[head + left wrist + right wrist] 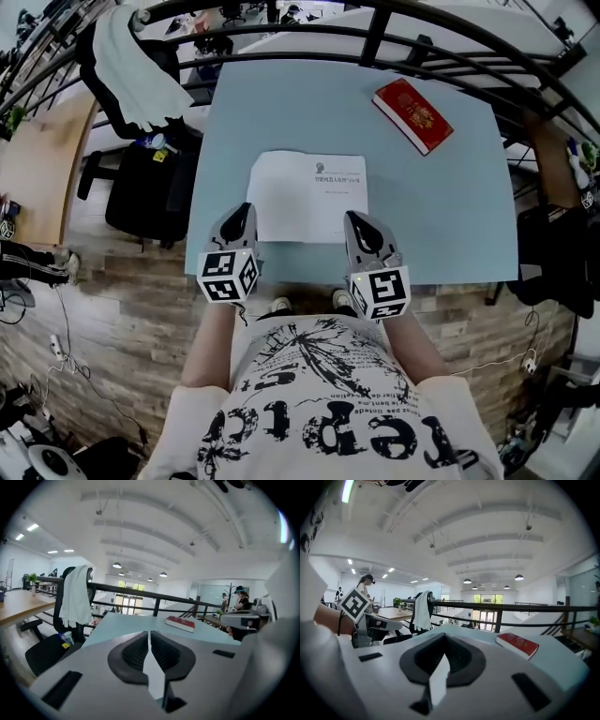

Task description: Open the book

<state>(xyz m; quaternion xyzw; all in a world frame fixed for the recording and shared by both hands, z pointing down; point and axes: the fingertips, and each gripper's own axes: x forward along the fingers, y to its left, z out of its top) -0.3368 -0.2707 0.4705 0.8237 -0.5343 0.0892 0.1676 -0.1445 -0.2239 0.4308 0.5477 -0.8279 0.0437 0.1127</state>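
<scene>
The left hand-held gripper (246,212) and right hand-held gripper (355,219) sit closed, empty; the book (412,115) looks stiff, best lifted by its cover's edge.

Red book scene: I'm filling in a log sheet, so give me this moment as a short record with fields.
table: light blue
red book: closed, lying flat, far right of table
white sheet: flat at the near edge, apart from the book
left gripper: jaws together, empty, by the sheet's near left corner
right gripper: jaws together, empty, by the sheet's near right corner
task: book not yet opened
</scene>
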